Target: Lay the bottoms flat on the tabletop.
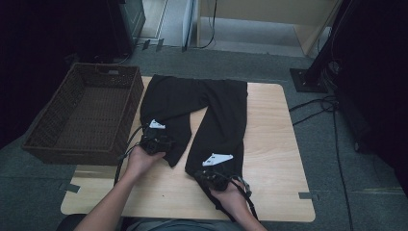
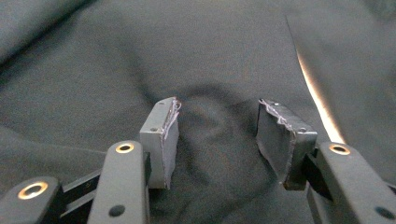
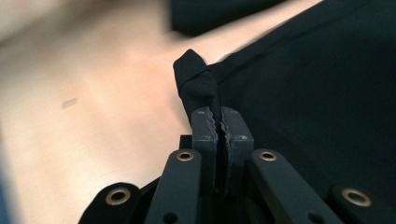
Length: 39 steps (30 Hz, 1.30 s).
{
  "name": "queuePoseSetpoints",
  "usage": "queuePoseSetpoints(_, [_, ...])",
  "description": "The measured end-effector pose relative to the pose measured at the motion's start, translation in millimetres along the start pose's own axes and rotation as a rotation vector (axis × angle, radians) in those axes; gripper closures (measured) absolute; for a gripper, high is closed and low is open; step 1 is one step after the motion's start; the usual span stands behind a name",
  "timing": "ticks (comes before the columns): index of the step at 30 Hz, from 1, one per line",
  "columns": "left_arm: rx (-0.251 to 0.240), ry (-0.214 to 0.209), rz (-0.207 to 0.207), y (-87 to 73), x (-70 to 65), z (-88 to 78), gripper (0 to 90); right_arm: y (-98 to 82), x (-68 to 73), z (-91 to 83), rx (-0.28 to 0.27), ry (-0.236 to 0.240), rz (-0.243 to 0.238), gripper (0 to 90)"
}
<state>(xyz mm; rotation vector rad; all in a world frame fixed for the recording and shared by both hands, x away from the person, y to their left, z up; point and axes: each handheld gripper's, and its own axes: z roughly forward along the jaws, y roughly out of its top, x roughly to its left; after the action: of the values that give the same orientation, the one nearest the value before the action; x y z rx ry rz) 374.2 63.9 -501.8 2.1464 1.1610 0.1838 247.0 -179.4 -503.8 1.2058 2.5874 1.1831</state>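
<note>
**Black pants on the table, one leg pinched**

The black pants [image 1: 202, 115] lie flat on the wooden table [image 1: 274, 144], legs pointing at the person. The right gripper [image 3: 219, 123] has its jaws squeezed tight on a fold at the hem of one leg. The left gripper [image 2: 217, 135] sits on the other leg, jaws apart, with soft cloth bunched between the pads but not pinched. A brown wicker basket [image 1: 86, 113] stands just past the left gripper
</note>
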Motion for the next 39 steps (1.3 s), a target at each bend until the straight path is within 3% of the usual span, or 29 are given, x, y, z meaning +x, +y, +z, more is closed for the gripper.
queuePoseSetpoints(3, [0.000, -0.002, 0.002, -0.1, 0.3, -0.1, 48.9, -3.7, 14.4, -0.9, 0.020, 0.081, -0.023, 86.1])
queuePoseSetpoints(9, [-0.002, 0.000, 0.000, -0.4, 0.1, -0.1, 48.9, -3.0, 24.1, -15.2, 0.030, 0.193, -0.065, 85.8])
queuePoseSetpoints(11, [-0.003, -0.001, 0.000, -0.5, 0.1, -0.1, 48.9, -2.5, 25.3, -21.7, 0.031, 0.166, -0.097, 80.5])
queuePoseSetpoints(12, [-0.003, 0.000, -0.002, -0.5, 0.0, -0.1, 48.9, -1.9, 22.4, -25.5, 0.004, 0.143, -0.090, 74.2])
queuePoseSetpoints(14, [-0.004, 0.002, -0.003, -0.6, -0.3, 0.0, 48.9, 2.1, 9.1, -33.4, -0.067, 0.086, -0.037, 63.5])
queuePoseSetpoints(15, [-0.003, 0.002, -0.002, -0.6, -0.3, -0.1, 48.9, 5.0, -1.8, -38.4, -0.115, 0.028, -0.007, 60.0])
queuePoseSetpoints(18, [-0.004, 0.002, -0.002, -0.8, -0.3, -0.2, 48.9, 7.8, -29.2, -47.5, -0.190, -0.093, 0.040, 59.8])
queuePoseSetpoints(21, [-0.005, 0.001, -0.001, -1.1, -0.2, -0.3, 48.9, 6.6, -61.2, -49.1, -0.182, -0.186, 0.101, 60.4])
queuePoseSetpoints(24, [-0.006, -0.001, -0.004, -1.1, 0.1, -0.3, 48.9, 4.2, -81.4, -42.8, -0.155, -0.236, 0.139, 53.7])
queuePoseSetpoints(30, [-0.010, 0.000, -0.003, -1.6, 0.1, -0.3, 48.9, -2.0, -82.6, -20.5, -0.082, -0.285, 0.098, 48.2])
queuePoseSetpoints(33, [-0.010, 0.002, 0.000, -1.7, -0.3, -0.3, 48.9, -5.8, -77.3, -14.6, -0.106, -0.352, 0.017, 55.3])
queuePoseSetpoints(34, [-0.010, 0.003, 0.001, -1.7, -0.4, -0.2, 48.9, -7.3, -77.3, -13.8, -0.124, -0.351, 0.013, 59.3])
queuePoseSetpoints(35, [-0.011, 0.005, 0.004, -1.7, -0.5, -0.1, 48.9, -8.3, -77.3, -13.1, -0.140, -0.347, 0.012, 68.9])
queuePoseSetpoints(36, [-0.010, 0.007, 0.006, -1.7, -0.6, -0.1, 48.9, -7.3, -77.8, -13.9, -0.133, -0.351, 0.015, 82.3])
queuePoseSetpoints(37, [-0.009, 0.007, 0.009, -1.8, -0.8, -0.1, 48.9, -5.0, -79.0, -14.8, -0.115, -0.356, 0.022, 89.7])
queuePoseSetpoints(39, [-0.009, 0.008, 0.010, -1.8, -1.0, -0.1, 48.9, 3.2, -86.3, -18.0, -0.062, -0.326, 0.058, 90.0])
